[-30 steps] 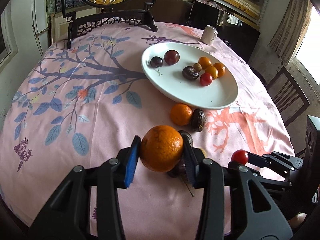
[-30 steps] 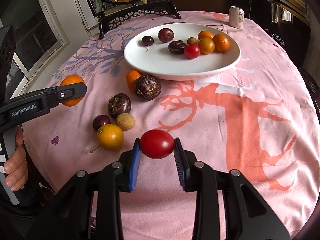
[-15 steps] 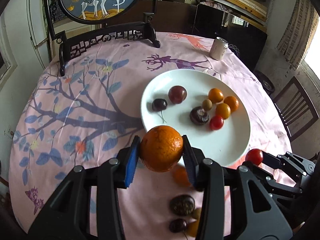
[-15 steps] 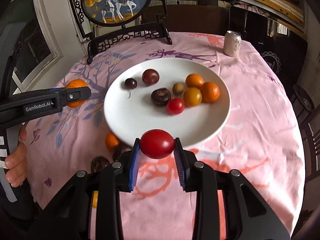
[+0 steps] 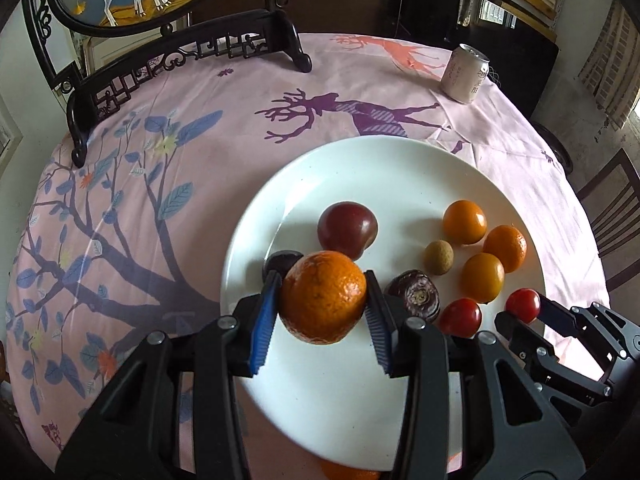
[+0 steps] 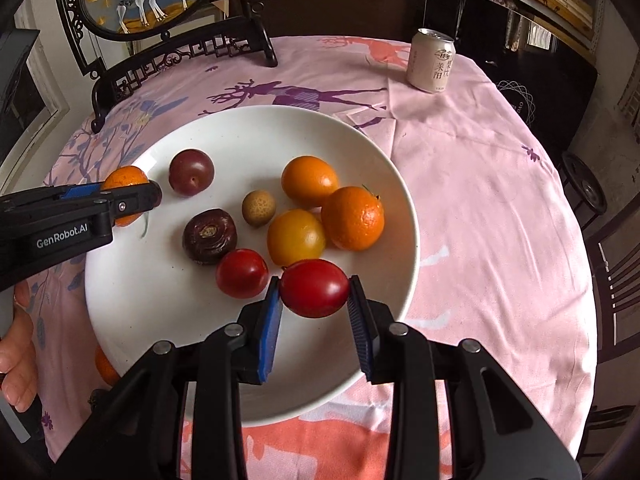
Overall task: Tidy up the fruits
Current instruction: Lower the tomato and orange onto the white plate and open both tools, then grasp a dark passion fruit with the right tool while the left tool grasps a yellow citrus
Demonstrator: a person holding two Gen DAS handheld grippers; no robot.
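- Since a second ago, both grippers have been carried from the near edge of the worktop (image 5: 224,128) to above the white plate (image 5: 360,168); the loose fruits once seen on the cloth in front of the plate are now almost wholly out of view.
- The left gripper (image 5: 322,300) is closed on a mandarin (image 5: 323,296), held over the left part of the plate.
- The right gripper (image 6: 314,296) is clamped on a red tomato (image 6: 313,287) above the plate's near-right rim.
- A dark small fruit (image 5: 282,262) is largely hidden behind the held mandarin and the left pad; its kind cannot be told.
- An orange fruit (image 6: 105,366) is cut off by the plate's near-left rim.
- In the right wrist view, the mandarin is mostly covered by the left gripper's finger.
- The mandarin is seen as round, pitted and bright orange; the tomato as smooth, glossy and oval.
- On the plate are seen a plum (image 6: 191,172), a wrinkled dark fruit (image 6: 210,236), a small tan fruit (image 6: 259,208), three orange fruits and a second tomato (image 6: 242,273).
- A can (image 6: 431,61) stands near the far-right edge of the worktop.
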